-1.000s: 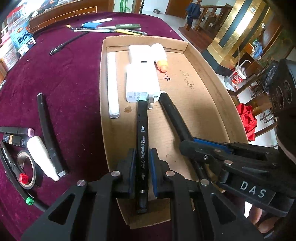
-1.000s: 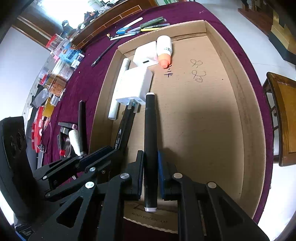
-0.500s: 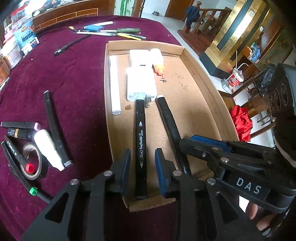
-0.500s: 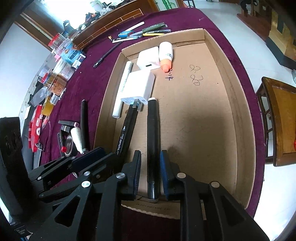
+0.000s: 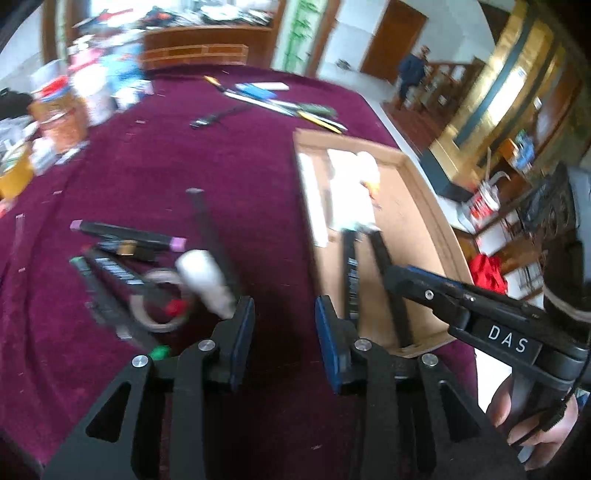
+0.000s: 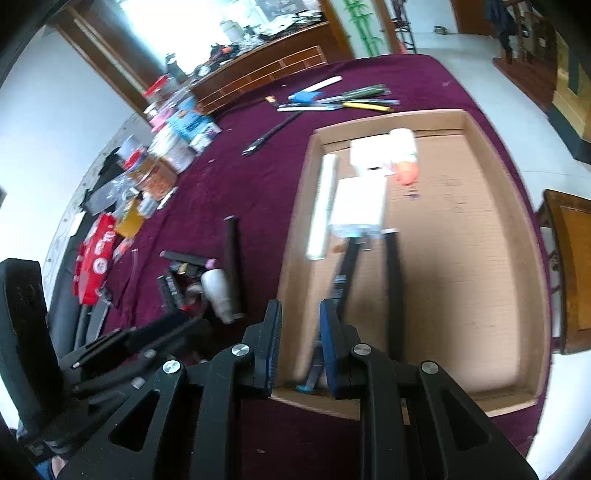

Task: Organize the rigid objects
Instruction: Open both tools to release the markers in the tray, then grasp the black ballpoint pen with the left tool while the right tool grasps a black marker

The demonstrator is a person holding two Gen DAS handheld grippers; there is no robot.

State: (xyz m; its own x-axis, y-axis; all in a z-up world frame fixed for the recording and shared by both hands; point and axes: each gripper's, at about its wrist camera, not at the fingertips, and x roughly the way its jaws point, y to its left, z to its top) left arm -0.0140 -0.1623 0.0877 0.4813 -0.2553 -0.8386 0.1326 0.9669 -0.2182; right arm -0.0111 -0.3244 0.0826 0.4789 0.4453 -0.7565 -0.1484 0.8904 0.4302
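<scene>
Underneath everything, a maroon velvet cloth (image 5: 155,166) over the round table. Along its far left edge, a blurred heap of packets and jars (image 6: 162,155), touching one another. Behind that, against the wall, a long wooden sideboard (image 5: 207,48) piled with clutter. On the white wall beside it, a green bamboo picture (image 5: 295,33), then a brown door (image 5: 395,37). Near the door, a person in dark blue (image 5: 410,74), standing. To the right, a gold-clad pillar (image 5: 491,96), a cup with a straw (image 5: 484,203), a red cloth (image 5: 487,273). Just off the table's right edge, a wooden chair (image 6: 570,269).
</scene>
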